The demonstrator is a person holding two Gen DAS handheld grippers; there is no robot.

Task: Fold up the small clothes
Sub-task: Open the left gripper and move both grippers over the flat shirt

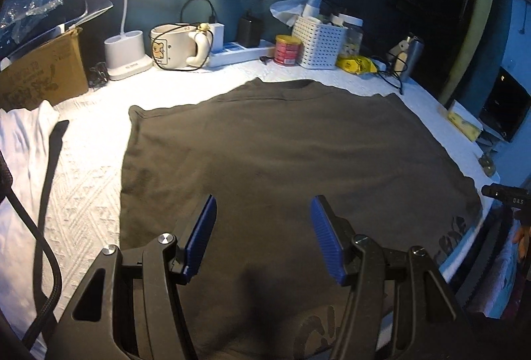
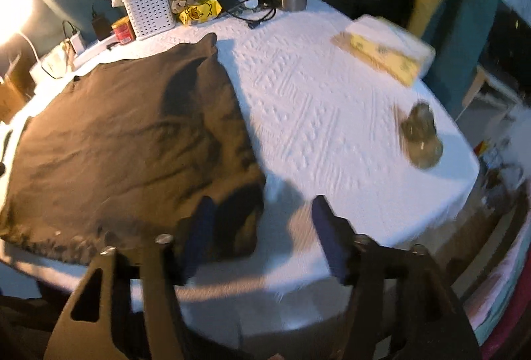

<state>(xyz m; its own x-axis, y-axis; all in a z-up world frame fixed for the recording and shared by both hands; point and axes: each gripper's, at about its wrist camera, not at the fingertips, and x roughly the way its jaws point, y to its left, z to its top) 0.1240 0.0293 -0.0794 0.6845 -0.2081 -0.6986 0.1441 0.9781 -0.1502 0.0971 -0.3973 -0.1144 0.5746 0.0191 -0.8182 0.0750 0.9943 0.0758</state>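
Observation:
A dark brown T-shirt (image 1: 282,144) lies spread flat on the white textured tablecloth (image 1: 83,160), neck toward the far side. My left gripper (image 1: 264,199) hovers open over its near half, blue pads (image 1: 199,237) apart, nothing between them. In the blurred right wrist view the shirt (image 2: 126,134) fills the left side. My right gripper (image 2: 262,199) stands open at the shirt's near right corner, left finger over the fabric, right finger over bare tablecloth (image 2: 315,101). No cloth is pinched.
A white garment (image 1: 23,140) lies at the left. Along the back stand a cardboard box (image 1: 43,74), lamp base (image 1: 127,56), mug (image 1: 172,47), red tin (image 1: 287,49) and white basket (image 1: 320,43). A yellow box (image 2: 385,51) and small glass object (image 2: 421,137) sit right.

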